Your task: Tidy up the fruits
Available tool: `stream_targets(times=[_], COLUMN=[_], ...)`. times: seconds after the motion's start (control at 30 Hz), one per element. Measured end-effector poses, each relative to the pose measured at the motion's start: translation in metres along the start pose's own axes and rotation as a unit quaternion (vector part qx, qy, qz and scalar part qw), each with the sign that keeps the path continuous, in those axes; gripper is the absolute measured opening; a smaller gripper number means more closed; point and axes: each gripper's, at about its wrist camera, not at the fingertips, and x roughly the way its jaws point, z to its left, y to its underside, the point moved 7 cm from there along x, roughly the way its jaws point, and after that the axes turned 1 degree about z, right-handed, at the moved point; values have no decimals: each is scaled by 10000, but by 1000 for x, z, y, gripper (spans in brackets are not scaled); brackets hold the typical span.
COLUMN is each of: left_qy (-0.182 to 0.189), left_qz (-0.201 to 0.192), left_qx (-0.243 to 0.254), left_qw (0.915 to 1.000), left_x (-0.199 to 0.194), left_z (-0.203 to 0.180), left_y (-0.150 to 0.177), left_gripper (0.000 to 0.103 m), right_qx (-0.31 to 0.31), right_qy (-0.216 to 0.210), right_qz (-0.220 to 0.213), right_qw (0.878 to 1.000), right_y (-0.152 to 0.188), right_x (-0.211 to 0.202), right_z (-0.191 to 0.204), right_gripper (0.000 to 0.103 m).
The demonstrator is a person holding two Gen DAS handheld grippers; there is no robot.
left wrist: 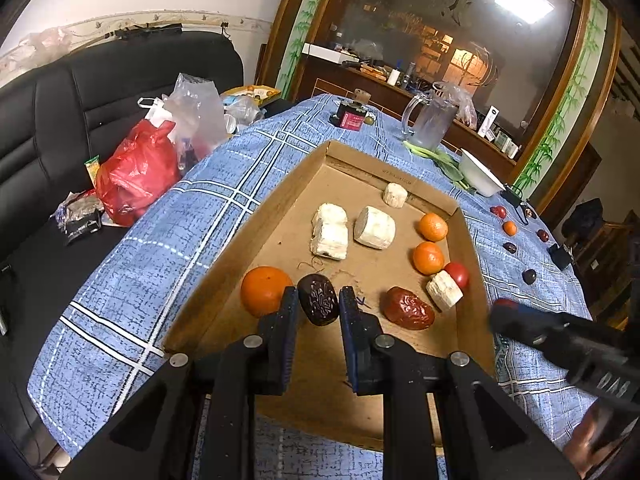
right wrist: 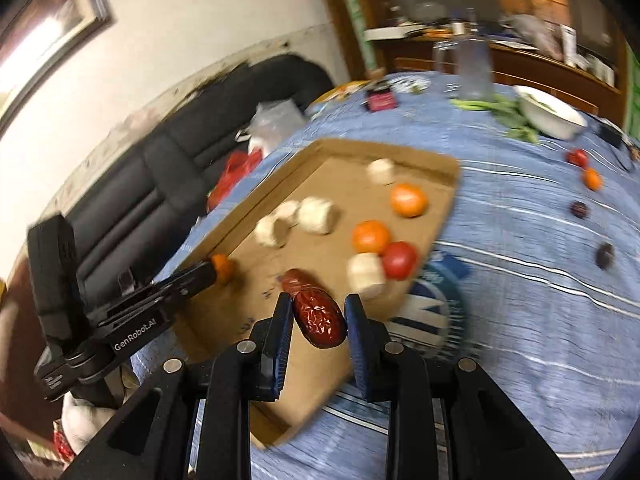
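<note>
**Two grippers, each closed on a date over the tray**

Left gripper [left wrist: 319,294] is clamped on a dark date [left wrist: 319,304], held just above the near end of the cardboard tray [left wrist: 248,216]. Big orange [left wrist: 266,296] sits in the tray just left of it. Right gripper [right wrist: 318,300] is clamped on a red date [right wrist: 320,318], above the tray's near right edge; the right wrist view is blurred. Second red date [left wrist: 410,308] lies loose on the tray floor, near the left gripper's right side.

Tray contents:
- two smaller oranges [left wrist: 433,227] [left wrist: 428,258] along the right wall
- small red round fruit [left wrist: 457,274] touching a white chunk [left wrist: 444,289]
- three more white chunks [left wrist: 330,232] [left wrist: 375,227] [left wrist: 395,194] mid to far end; can't tell what they are.

Tray sits on the bench, covered by a blue plaid cloth [left wrist: 160,248]. Loose on the cloth, right of the tray and well apart: a small red fruit [left wrist: 499,211], a small orange one [left wrist: 509,228] and dark dates [left wrist: 529,276] [left wrist: 509,247]. Far end has a clear pitcher [left wrist: 430,124], a white bowl [left wrist: 480,176] and some greens [left wrist: 436,156]. Black sofa [left wrist: 120,92] to the left carries a red plastic bag [left wrist: 136,176].
</note>
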Motion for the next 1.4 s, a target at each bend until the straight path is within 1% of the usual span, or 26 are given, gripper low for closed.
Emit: stream_targets(times=[0.1,0.27,0.43,0.47,0.5,0.57,0.63,0.7,0.77,0.83,0.87,0.9,0.93,0.97,1.0,1.03,1.13,1.2,1.33,1.4], left_qy=[64,132,133,136,133,146,173,183,165,43,-22,-125,-217,-329,-386,-401,-244,-209,-176,-175], left_qz=[2,23,17,7,-5,-61,-119,-167,-206,-247,-278,-325,-358,-403,-440,-475,-496,-539,-633,-623], left_qx=[-43,-74,-83,-105,-112,-176,-193,-182,-123,-30,43,178,293,443,574,741,1271,1595,2100,2235], left_qw=[10000,9999,9999,9999,9998,9997,9996,9995,9996,9997,9996,9992,9987,9977,9966,9953,9903,9855,9755,9726], left_x=[3,6,6,5,5,1,-4,-10,-17,-24,-28,-33,-37,-42,-46,-50,-59,-64,-73,-75], left_z=[3,6,5,6,6,6,5,2,-3,-10,-15,-23,-30,-41,-50,-63,-107,-136,-181,-195], left_y=[1,2,1,1,1,-1,-3,-6,-8,-10,-11,-11,-11,-10,-9,-6,4,11,25,31], left_gripper=[20,20,20,25,33,39,40,43,45,50,55,63,68,78,83,84,84,84,84,84], right_qx=[-189,-478,-605,-628,-666,-778,-866,-939,-986,-979,-943,-855,-730,-616,-460,-329,20,184,487,652], right_qy=[47,246,288,281,287,346,385,423,500,685,775,879,957,1007,1067,1121,1257,1339,1397,1406], right_qz=[128,293,355,362,362,322,249,148,-2,-218,-311,-426,-542,-625,-711,-765,-925,-1025,-1177,-1241], right_qw=[9997,9981,9971,9970,9967,9958,9952,9946,9939,9926,9920,9915,9912,9910,9907,9902,9877,9855,9820,9801], right_y=[6,15,18,18,19,20,22,23,25,26,27,27,28,30,31,33,38,44,58,67], right_x=[19,42,51,51,52,51,46,38,25,7,0,-10,-21,-30,-41,-49,-72,-88,-111,-121], right_z=[9,17,22,23,26,31,35,37,37,30,26,18,9,2,-7,-15,-37,-51,-75,-89], right_gripper=[29,29,29,29,29,30,32,36,37,40,45,50,52,53,54,54,54,56,57,58])
